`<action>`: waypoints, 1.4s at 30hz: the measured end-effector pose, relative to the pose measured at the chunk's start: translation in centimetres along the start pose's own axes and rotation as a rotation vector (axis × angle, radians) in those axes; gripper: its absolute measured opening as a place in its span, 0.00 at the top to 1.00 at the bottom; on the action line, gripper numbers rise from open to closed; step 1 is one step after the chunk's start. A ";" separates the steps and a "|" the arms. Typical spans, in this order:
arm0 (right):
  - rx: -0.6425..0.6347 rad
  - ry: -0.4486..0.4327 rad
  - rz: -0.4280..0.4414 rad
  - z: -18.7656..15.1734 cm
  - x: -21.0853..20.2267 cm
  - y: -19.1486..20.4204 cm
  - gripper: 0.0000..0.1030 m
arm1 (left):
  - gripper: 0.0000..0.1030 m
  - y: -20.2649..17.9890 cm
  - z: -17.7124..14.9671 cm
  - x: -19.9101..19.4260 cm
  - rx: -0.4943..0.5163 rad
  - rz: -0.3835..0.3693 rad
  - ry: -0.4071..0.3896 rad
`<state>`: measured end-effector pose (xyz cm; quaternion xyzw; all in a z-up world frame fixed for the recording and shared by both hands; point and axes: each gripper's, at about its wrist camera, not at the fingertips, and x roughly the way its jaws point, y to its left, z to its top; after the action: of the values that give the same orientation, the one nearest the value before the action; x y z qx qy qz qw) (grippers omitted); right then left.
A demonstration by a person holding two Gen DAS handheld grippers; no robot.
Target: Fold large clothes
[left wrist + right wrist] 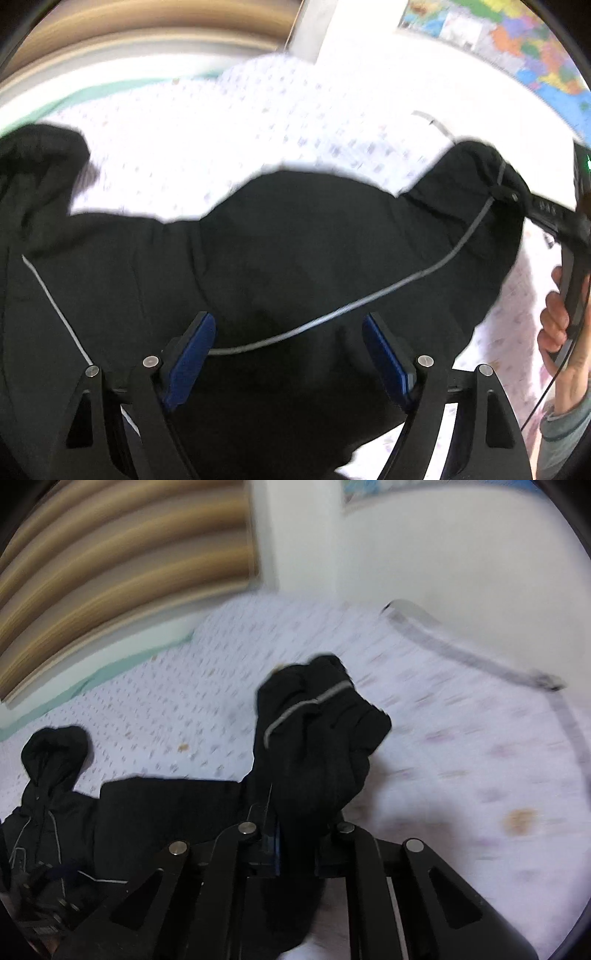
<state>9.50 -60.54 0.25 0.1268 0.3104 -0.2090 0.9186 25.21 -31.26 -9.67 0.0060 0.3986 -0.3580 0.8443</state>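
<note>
The black fabric jacket with grey piping (295, 258) is spread crosswise on the white patterned bedsheet (221, 129). One sleeve, raised upright, is clamped by the right gripper (275, 840); the left gripper (288, 354) is held wide apart above it.

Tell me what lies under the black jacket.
The black jacket lies on a white bedsheet with small purple prints. Whatever lies beneath the jacket's middle is covered.
</note>
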 end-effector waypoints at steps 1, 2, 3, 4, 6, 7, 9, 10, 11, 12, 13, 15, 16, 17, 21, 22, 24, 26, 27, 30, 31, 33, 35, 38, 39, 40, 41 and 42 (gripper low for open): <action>0.010 -0.011 -0.020 0.1 -0.7 -0.9 0.86 | 0.20 -0.5 0.4 -0.2 0.008 -0.017 -0.002; 0.015 -0.010 -0.031 0.3 -0.8 -1.4 0.86 | 0.20 -1.1 0.6 0.1 0.025 -0.035 0.013; 0.022 0.003 -0.039 0.2 -0.8 -2.3 0.86 | 0.20 -1.4 0.8 0.8 0.031 -0.046 0.037; 0.026 0.016 -0.044 0.0 -0.4 -2.8 0.87 | 0.20 -1.6 0.7 2.2 0.028 -0.058 0.098; 0.040 0.051 -0.037 -0.8 0.5 -3.7 0.87 | 0.20 -1.1 0.0 5.4 -0.003 -0.052 0.216; 0.049 0.080 -0.021 -1.4 1.4 -3.8 0.87 | 0.20 -1.0 -0.6 6.8 0.007 -0.017 0.257; 0.042 0.120 -0.040 -2.5 2.8 -3.5 0.87 | 0.20 -1.3 -1.0 7.0 0.036 0.009 0.256; 0.030 0.124 -0.034 -2.6 3.1 -3.2 0.87 | 0.20 -1.3 -0.7 6.6 0.039 0.008 0.254; 0.020 0.121 0.006 -2.7 3.0 -2.9 0.87 | 0.20 -1.2 -0.5 5.8 0.038 -0.001 0.248; 0.025 0.119 0.054 -2.6 2.8 -2.6 0.87 | 0.20 -0.9 -0.4 4.9 0.029 -0.020 0.234; 0.033 0.114 0.124 -2.3 2.3 -2.3 0.87 | 0.20 -0.4 -0.6 3.8 0.018 -0.039 0.216; 0.001 0.087 0.217 -1.7 0.6 -0.4 0.88 | 0.20 0.6 -0.9 1.1 -0.001 -0.051 0.173; -0.024 0.084 0.247 -1.3 -0.1 1.0 0.88 | 0.20 1.3 -1.0 -0.5 -0.007 -0.042 0.152; -0.042 0.086 0.287 -1.0 -0.9 2.4 0.88 | 0.20 2.1 -1.0 -2.1 -0.012 -0.028 0.131; -0.118 0.107 0.372 0.0 -2.6 8.8 0.88 | 0.20 6.9 -2.1 -8.7 -0.055 0.025 0.062; -0.152 0.108 0.387 0.1 -3.1 11.1 0.88 | 0.20 8.5 -2.7 -11.0 -0.072 0.060 0.044; -0.208 0.104 0.411 -0.2 -3.7 15.6 0.88 | 0.20 10.9 -3.5 -14.4 -0.099 0.133 0.027; -0.258 0.113 0.447 -0.7 -4.2 20.0 0.88 | 0.20 13.7 -4.9 -17.4 -0.125 0.214 0.021; -0.294 0.122 0.473 -1.2 -4.7 23.1 0.88 | 0.20 15.1 -5.8 -19.1 -0.135 0.255 0.021; -0.376 0.135 0.522 -2.9 -5.5 29.6 0.88 | 0.20 18.4 -8.1 -23.1 -0.171 0.329 0.014; -0.419 0.150 0.534 -4.1 -5.8 32.9 0.88 | 0.20 19.3 -8.9 -23.9 -0.180 0.347 0.009; -0.462 0.173 0.552 -6.2 -5.7 36.8 0.88 | 0.20 21.6 -11.3 -26.1 -0.202 0.409 0.005; -0.505 0.200 0.573 -8.7 -5.8 40.7 0.88 | 0.20 23.7 -12.7 -27.5 -0.241 0.437 0.008; -0.574 0.261 0.609 -13.2 -4.9 46.8 0.87 | 0.20 26.4 -14.9 -28.4 -0.320 0.419 0.010; -0.580 0.283 0.618 -14.0 -4.5 47.4 0.87 | 0.20 27.0 -15.3 -28.5 -0.340 0.414 0.006; -0.589 0.324 0.629 -15.7 -3.8 49.0 0.87 | 0.20 27.5 -15.8 -28.5 -0.356 0.410 0.004; -0.596 0.351 0.629 -16.8 -3.1 50.1 0.87 | 0.20 27.8 -16.1 -28.5 -0.367 0.407 0.003; -0.604 0.392 0.622 -18.7 -2.1 51.6 0.87 | 0.20 28.2 -16.3 -28.4 -0.376 0.403 0.002</action>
<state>22.16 -7.63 -7.63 -0.0220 0.4720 0.2034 0.8575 19.37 11.55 -9.32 -0.0712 0.4495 -0.1026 0.8845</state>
